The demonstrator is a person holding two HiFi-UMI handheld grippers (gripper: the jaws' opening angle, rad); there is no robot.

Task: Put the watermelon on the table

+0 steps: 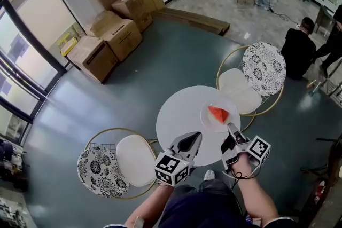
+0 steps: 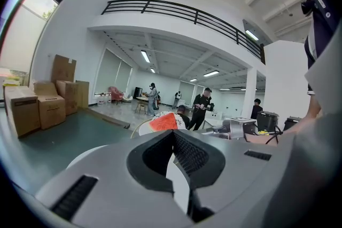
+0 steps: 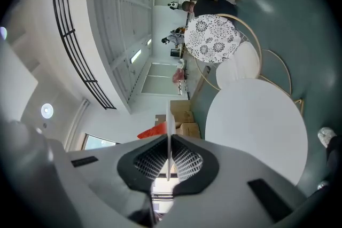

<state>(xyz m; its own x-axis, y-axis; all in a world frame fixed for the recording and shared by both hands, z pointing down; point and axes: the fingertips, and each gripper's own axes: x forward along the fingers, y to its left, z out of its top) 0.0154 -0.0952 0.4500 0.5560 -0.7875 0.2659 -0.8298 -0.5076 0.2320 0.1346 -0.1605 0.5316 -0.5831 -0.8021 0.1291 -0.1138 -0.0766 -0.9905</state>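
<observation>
The watermelon (image 1: pixel 218 114) slice is seen lying on a white plate (image 1: pixel 209 122), a bit right of centre in the head view, over the right side of the round white counter (image 1: pixel 176 115). The plate's near rim is pinched edge-on by the right hand-held gripper (image 1: pixel 229 126) (whether the plate is actually touching the counter can't be told). The left hand-held gripper (image 1: pixel 198 136) is pressed together with nothing in it, at lower middle, over the counter's near part. A patterned chair (image 1: pixel 263 68) is parked at the counter's upper right.
</observation>
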